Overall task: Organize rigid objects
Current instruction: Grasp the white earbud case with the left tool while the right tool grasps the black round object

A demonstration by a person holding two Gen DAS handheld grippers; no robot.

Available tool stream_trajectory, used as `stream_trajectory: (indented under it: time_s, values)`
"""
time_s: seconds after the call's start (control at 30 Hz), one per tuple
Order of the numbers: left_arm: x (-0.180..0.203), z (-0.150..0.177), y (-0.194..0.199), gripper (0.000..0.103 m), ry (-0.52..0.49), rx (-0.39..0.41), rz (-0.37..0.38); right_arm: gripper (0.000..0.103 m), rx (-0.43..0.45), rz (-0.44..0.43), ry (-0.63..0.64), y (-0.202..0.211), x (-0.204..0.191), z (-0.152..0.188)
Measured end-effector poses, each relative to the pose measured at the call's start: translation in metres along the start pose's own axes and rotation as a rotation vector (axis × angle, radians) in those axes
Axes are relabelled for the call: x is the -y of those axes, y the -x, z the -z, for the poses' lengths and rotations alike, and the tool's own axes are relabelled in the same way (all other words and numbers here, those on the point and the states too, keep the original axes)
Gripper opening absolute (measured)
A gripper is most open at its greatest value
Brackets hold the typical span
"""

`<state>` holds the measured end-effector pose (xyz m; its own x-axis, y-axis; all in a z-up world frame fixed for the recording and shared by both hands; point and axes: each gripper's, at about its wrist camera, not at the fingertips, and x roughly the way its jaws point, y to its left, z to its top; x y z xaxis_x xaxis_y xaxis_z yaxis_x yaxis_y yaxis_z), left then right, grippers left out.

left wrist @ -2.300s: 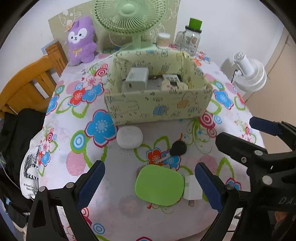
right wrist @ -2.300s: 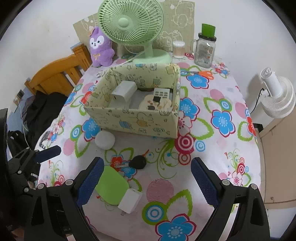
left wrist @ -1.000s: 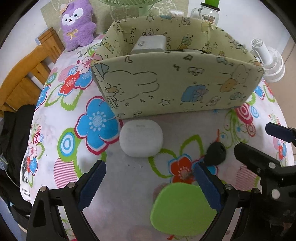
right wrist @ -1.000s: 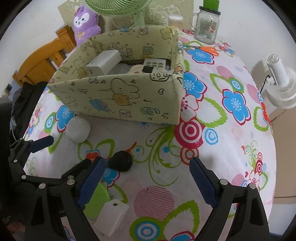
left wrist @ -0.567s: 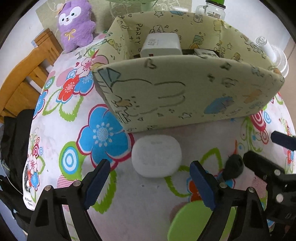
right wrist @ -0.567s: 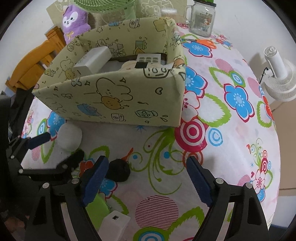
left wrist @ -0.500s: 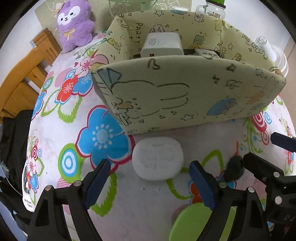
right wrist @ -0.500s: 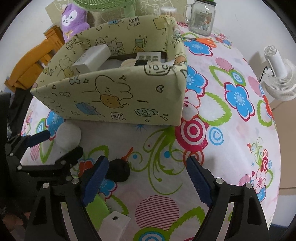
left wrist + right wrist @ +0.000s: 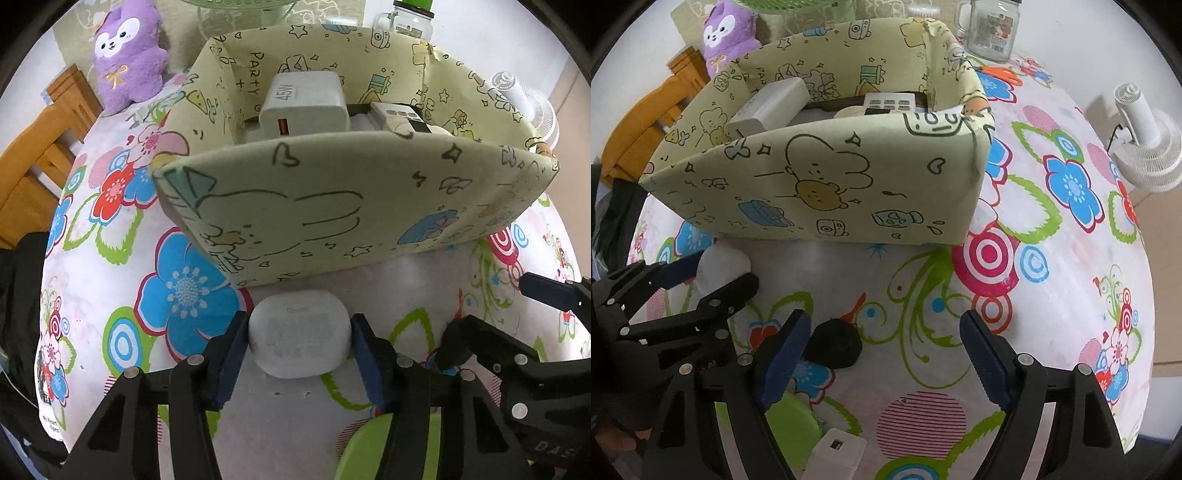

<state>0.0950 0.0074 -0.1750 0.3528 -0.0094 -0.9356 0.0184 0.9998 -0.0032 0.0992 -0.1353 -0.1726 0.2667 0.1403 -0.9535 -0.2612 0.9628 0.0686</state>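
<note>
Change: half a second ago the left tool (image 9: 299,339) stood spread with the white oval case (image 9: 299,332) lying loose ahead of it; now its blue pads press on both sides of the case.
Meaning for the task: the grasp looks made, so I judge the next step is a lift over the near wall of the patterned box (image 9: 332,206) and a drop inside.
Left tool: pinching the white oval case, which sits on the tabletop (image 9: 110,280) just in front of the box wall.
Right tool: spread wide (image 9: 882,347), holding nothing, low over the tabletop; it has crept forward since a second ago.
Black fob: a small dark object (image 9: 834,345) lies just beside the right tool's left pad; whether they touch I cannot tell.
Left wrist view only: the firm two-sided contact on the case; the 45W charger (image 9: 306,103) and a remote (image 9: 400,114) already inside the box.
Right wrist view only: the loose white charger (image 9: 836,456) and green lid (image 9: 792,426) near the tabletop edge, still to be sorted; here the case (image 9: 724,264) is half hidden behind the left tool's fingers.
Risk: the case is smooth and rounded, so it could slip out during the lift.
</note>
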Motion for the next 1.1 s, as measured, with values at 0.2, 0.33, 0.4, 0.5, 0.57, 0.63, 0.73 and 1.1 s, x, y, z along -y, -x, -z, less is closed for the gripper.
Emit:
stream_trajectory:
  time_s: [0.2, 0.33, 0.4, 0.5, 0.57, 0.63, 0.73, 1.1]
  values:
    - [-0.001, 0.006, 0.007, 0.057, -0.003, -0.001, -0.001, 0.085, -0.01, 0.006, -0.006, 0.001, -0.007, 0.005]
    - [-0.007, 0.013, 0.012, 0.057, -0.007, -0.009, -0.005, 0.085, -0.014, 0.004, -0.017, -0.001, -0.012, 0.008]
    - [-0.01, 0.014, 0.012, 0.057, -0.009, -0.011, -0.003, 0.084, -0.012, 0.016, -0.026, -0.003, -0.015, 0.01]
    - [-0.011, 0.015, 0.012, 0.057, -0.014, -0.012, 0.0, 0.078, -0.02, 0.036, -0.052, -0.008, -0.018, 0.015]
    - [-0.012, 0.014, 0.011, 0.057, -0.014, -0.011, -0.003, 0.075, -0.027, 0.032, -0.069, -0.01, -0.021, 0.018]
    - [-0.016, 0.014, 0.009, 0.057, -0.01, -0.014, 0.0, 0.074, -0.025, 0.039, -0.084, -0.01, -0.024, 0.02]
    - [-0.016, 0.016, 0.01, 0.057, -0.007, -0.019, 0.0, 0.073, -0.025, 0.047, -0.099, -0.01, -0.029, 0.024]
    - [-0.025, 0.012, 0.005, 0.057, -0.011, -0.034, 0.007, 0.04, -0.004, 0.111, -0.091, -0.008, -0.064, 0.029]
